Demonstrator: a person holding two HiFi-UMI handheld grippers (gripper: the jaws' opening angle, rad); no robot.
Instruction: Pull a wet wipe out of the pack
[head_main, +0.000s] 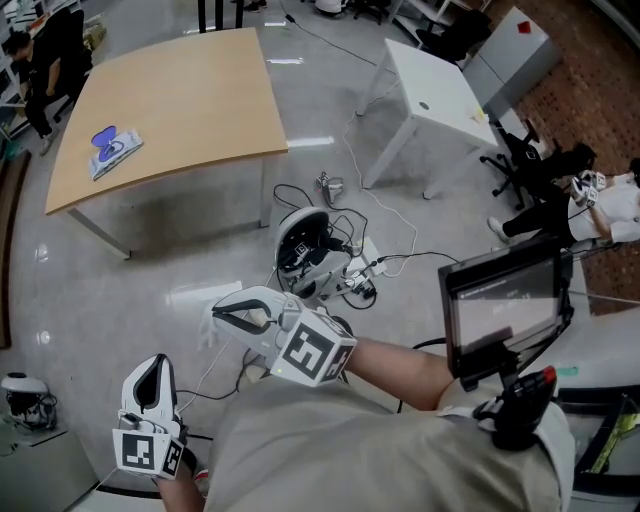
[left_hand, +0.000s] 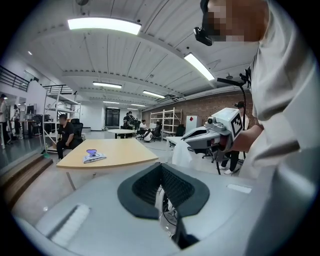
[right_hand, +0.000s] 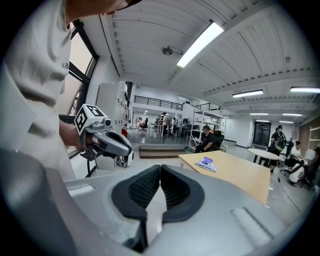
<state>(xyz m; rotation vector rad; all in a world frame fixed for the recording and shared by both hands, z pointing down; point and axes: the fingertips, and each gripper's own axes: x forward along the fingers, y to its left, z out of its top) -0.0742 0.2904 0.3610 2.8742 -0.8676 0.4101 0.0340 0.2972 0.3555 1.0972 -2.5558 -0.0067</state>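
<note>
While the wet wipe (left_hand: 181, 154) hangs pinched in my right gripper (right_hand: 160, 169), dropping it is the risk.
Left gripper (left_hand: 161, 166) pressed together, empty; pack (head_main: 115, 150) on counter (head_main: 190, 100), well apart. Slack pinch would likely drop it among floor cables (head_main: 350, 270).

Both grippers hang over the grey floor — the left gripper (head_main: 155, 368) at lower left, the right gripper (head_main: 222, 314) mid-frame with a white wet wipe (head_main: 206, 330) at its tip. The pack (head_main: 114, 149) lies well apart on the wooden table (head_main: 190, 95).
</note>
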